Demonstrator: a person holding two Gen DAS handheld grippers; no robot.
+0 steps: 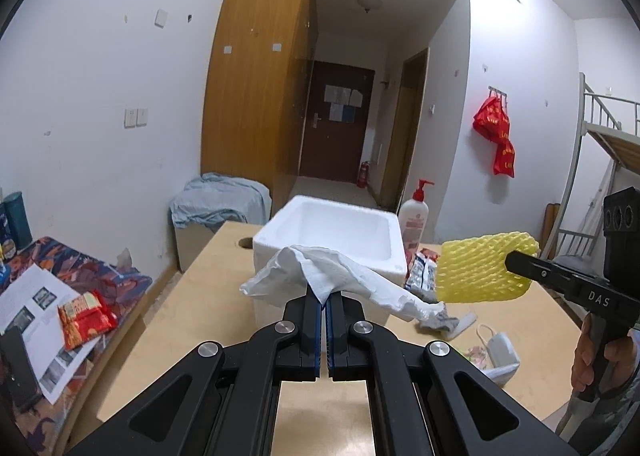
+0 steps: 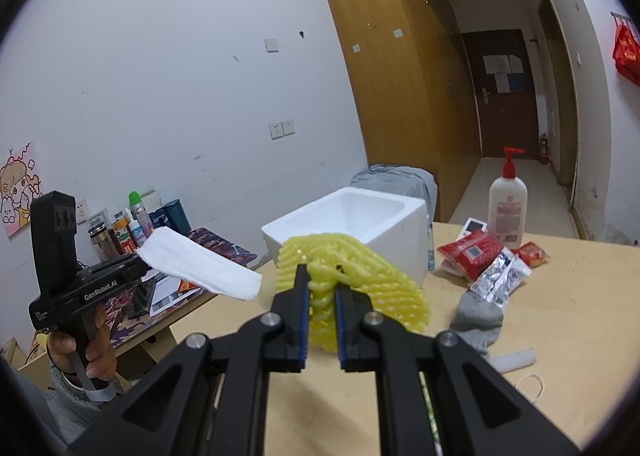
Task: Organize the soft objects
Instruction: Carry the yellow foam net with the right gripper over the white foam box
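A: Item one, left hand-held gripper point(image 1: 324, 298)?
B: Jaws pinched together on a white paper towel point(image 1: 328, 276). The towel is off the desk point(image 1: 192, 296) and drapes out to both sides of the fingertips, in front of the near wall of the foam box point(image 1: 332, 232).

A: Item two, right hand-held gripper point(image 2: 322, 284)?
B: Jaws narrow, clamped on a yellow foam net point(image 2: 352, 280). The net is held in the air, bunched between the pads and fanning out beyond them, just before the near corner of the foam box.

A: Item three, the box?
B: White foam, open top, standing on the desk toward its far edge. I cannot see what is inside it.

A: Loose stock on the desk?
B: A grey sock point(image 2: 478, 322) lies right of the net. Beside it, silver packets point(image 2: 500, 276) and red packets point(image 2: 468, 248). A lotion bottle point(image 2: 507, 202) with a red pump stands upright near the far edge. A white foam strip point(image 2: 516, 360) lies toward the near right.

A: Anything off the desk?
B: A side table on the left carries papers point(image 1: 36, 304) and a red snack bag point(image 1: 86, 316).
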